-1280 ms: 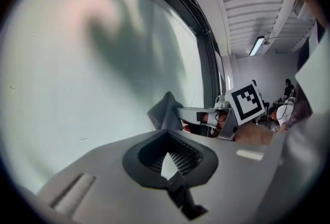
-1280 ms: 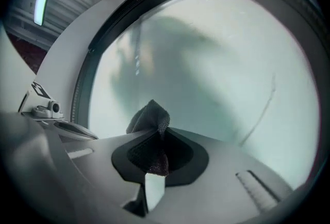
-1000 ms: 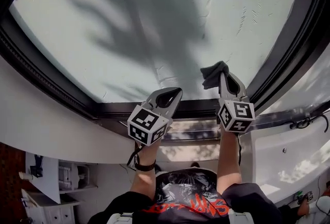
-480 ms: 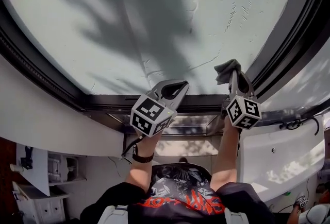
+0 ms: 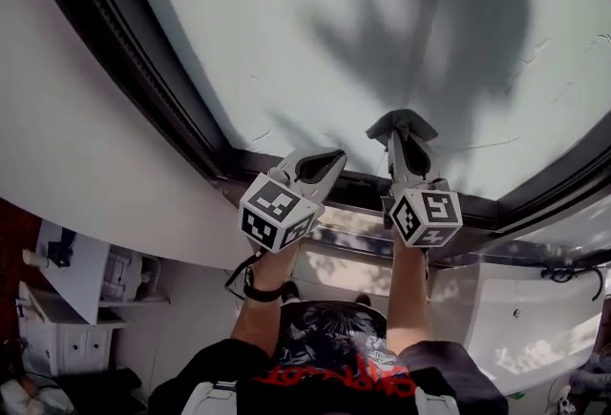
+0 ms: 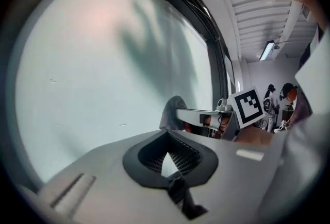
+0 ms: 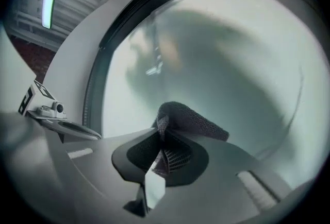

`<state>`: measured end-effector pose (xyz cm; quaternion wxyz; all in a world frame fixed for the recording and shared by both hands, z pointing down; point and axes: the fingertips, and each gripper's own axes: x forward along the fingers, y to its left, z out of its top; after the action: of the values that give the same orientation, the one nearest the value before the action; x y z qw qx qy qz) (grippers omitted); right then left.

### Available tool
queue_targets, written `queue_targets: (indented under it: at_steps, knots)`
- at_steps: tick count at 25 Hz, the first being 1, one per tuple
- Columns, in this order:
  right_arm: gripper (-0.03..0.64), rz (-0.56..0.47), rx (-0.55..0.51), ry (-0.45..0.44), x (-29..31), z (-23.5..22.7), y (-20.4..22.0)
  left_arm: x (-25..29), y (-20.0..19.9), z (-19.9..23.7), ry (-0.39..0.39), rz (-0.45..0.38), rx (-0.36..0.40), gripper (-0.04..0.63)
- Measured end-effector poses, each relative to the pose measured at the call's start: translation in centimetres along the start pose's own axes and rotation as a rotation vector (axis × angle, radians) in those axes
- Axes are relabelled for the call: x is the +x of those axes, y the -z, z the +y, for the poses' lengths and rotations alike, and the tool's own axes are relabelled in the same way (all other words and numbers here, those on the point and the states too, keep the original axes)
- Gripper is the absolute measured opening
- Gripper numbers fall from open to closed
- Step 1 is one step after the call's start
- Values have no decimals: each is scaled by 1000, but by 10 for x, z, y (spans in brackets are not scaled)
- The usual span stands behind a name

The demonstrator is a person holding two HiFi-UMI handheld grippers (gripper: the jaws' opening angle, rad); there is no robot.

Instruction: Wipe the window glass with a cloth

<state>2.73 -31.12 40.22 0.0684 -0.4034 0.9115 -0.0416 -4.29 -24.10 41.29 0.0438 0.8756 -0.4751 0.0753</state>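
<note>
The window glass fills the upper head view, pale and streaked with shadows. My right gripper is shut on a dark grey cloth, which sits low on the pane just above the bottom frame. In the right gripper view the cloth bunches out of the jaws toward the glass. My left gripper is shut and holds nothing; it hovers over the bottom frame, left of the right one. In the left gripper view its jaws are together, with the cloth beyond them.
A dark window frame runs down the left side and along the bottom. White wall lies below it, and a white cabinet stands at lower left. People stand far back in the room.
The head view has swung and the frame's left side now lies closer. Both grippers have shifted left along the window's lower edge, the right one keeping the cloth on the glass.
</note>
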Motion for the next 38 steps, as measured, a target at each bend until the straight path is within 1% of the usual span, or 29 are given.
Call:
queue_targets:
  at_steps: [2, 5, 11, 14, 16, 18, 21, 23, 26, 28, 30, 33, 38]
  knots:
    - [25, 31, -8, -76, 35, 55, 16, -37, 10, 39, -69, 5, -2, -14]
    - [25, 68, -18, -171, 77, 136, 40, -94, 27, 93, -166, 31, 17, -14]
    - [25, 121, 1, -284, 138, 253, 75, -189, 35, 167, -278, 33, 13, -14]
    - [25, 158, 2, -337, 159, 296, 98, -219, 40, 189, -321, 39, 12, -14]
    - [25, 182, 5, -354, 170, 312, 113, -229, 43, 198, -335, 46, 18, -14]
    - [25, 206, 10, -351, 177, 319, 126, -237, 45, 204, -342, 47, 18, -14]
    - [25, 227, 16, -324, 177, 310, 135, -236, 43, 206, -327, 38, 16, -14]
    - [25, 225, 14, -294, 172, 293, 132, -225, 45, 204, -301, 39, 11, -14]
    - [25, 216, 25, -248, 156, 252, 124, -196, 50, 196, -261, 53, -3, -14]
    - [25, 210, 54, -237, 139, 219, 119, -169, 47, 182, -224, 48, -3, -14]
    - [25, 195, 72, -202, 119, 178, 111, -137, 41, 159, -175, 44, 4, -14]
    - [25, 179, 87, -104, 84, 110, 100, -86, 35, 114, -83, 51, 4, -14]
    - [25, 170, 102, 0, 24, 9, 92, -3, 30, 38, 36, 55, 11, -14]
